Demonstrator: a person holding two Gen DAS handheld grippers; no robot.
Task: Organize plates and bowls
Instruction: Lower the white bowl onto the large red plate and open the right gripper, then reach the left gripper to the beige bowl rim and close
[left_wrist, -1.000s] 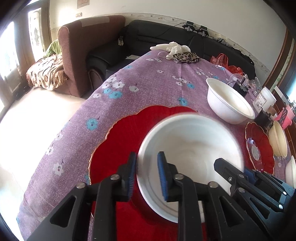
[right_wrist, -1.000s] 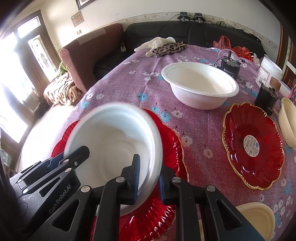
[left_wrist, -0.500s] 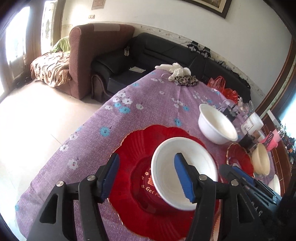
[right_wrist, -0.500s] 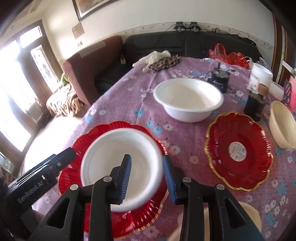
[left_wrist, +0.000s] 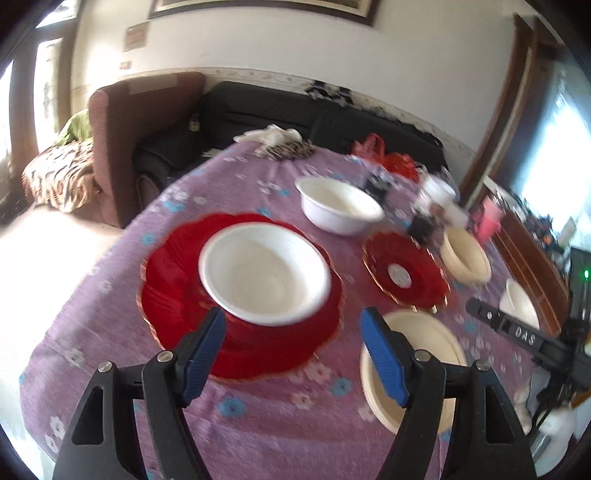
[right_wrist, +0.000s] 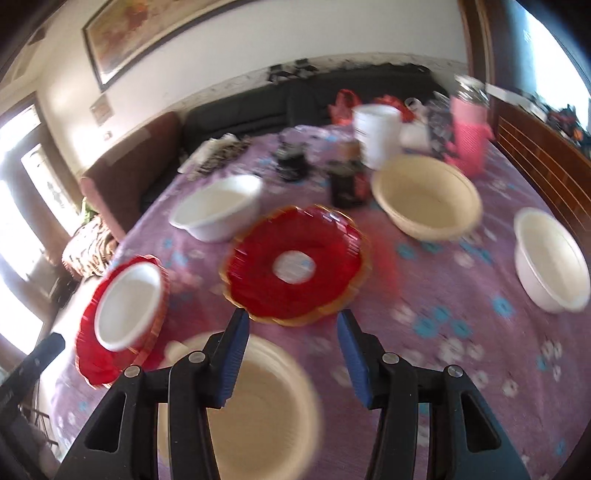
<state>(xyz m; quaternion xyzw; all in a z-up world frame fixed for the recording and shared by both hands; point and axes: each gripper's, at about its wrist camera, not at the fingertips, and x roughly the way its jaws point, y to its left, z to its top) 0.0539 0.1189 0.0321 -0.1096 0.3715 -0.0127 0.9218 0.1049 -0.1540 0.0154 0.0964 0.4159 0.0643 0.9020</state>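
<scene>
Jaws of both grippers, left gripper (left_wrist: 293, 356) and right gripper (right_wrist: 291, 354), are being held spread, empty; white bowl (left_wrist: 264, 273) is being carried by large red plate (left_wrist: 173, 280).

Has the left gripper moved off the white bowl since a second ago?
Yes. The left gripper has opened and pulled back and up from the white bowl, which now sits free on the big red plate.
</scene>
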